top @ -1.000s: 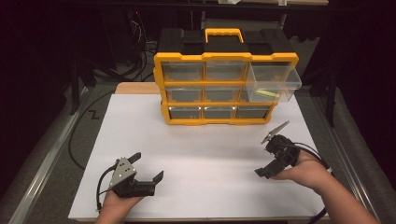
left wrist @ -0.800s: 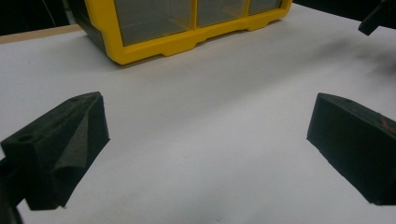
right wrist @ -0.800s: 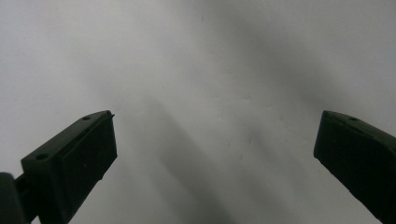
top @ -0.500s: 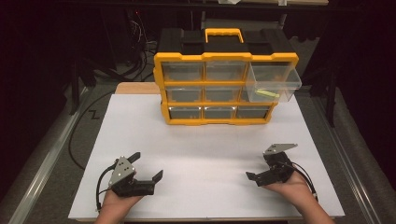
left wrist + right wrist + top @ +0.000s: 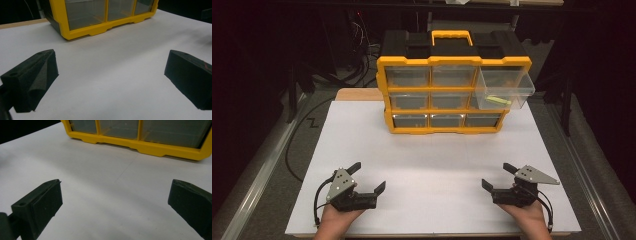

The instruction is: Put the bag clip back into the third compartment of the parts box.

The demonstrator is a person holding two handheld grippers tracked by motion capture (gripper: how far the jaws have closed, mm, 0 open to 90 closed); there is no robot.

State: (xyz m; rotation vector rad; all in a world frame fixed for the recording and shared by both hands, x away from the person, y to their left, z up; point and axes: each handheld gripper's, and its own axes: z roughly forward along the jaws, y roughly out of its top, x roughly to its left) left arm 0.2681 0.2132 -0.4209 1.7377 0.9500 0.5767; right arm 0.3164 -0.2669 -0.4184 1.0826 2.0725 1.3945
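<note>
Both grippers parked low at the near edge of the white desk point(image 5: 432, 150), one in each hand: left gripper point(image 5: 368, 177) at near left, right gripper point(image 5: 499, 176) at near right, jaws of each spread wide apart and holding nothing (confirmed in both gripper views, bare white surface between the black jaws). Yellow organizer point(image 5: 447, 95) upright at the far centre of the desk, well apart from both grippers, drawer fronts facing the person. Top-right drawer point(image 5: 504, 90) pulled out and overhanging toward the near right, with a small yellow-green item point(image 5: 497, 100) lying inside (identity too small to tell); remaining drawers seated flush. Open drawer lying ahead of the right gripper, slightly to its right and raised above desk level; long travel axis running front to back, so closing probably calls for a straight push away from the person. Right gripper judged clearly nearer, left gripper much farther and diagonal across the desk. Lower row of the organizer point(image 5: 140, 137) visible ahead of the right jaws, also ahead of the left jaws point(image 5: 105, 15).
</note>
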